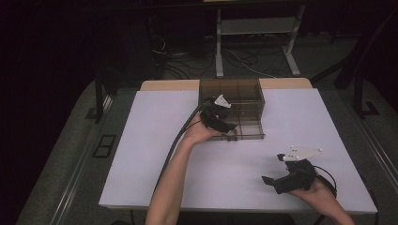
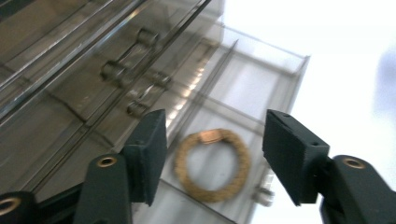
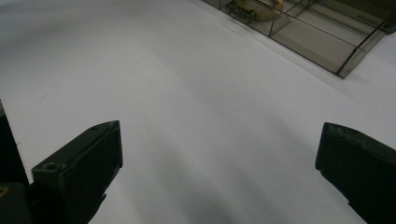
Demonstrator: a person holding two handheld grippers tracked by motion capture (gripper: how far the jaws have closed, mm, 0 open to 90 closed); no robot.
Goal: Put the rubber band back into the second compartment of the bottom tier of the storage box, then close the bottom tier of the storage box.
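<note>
Bracelet (image 2: 213,165) lying in drawer (image 2: 261,88), left tongs (image 2: 215,158) apart — apparently untouched

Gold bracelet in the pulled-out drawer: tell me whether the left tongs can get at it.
Probably yes. The left tongs stand open right above the gold bracelet, which lies flat in the open-topped drawer; nothing covers it.

White table (image 1: 155,154), bare but for a smoky clear drawer box (image 1: 244,93) standing toward its far edge.
</note>
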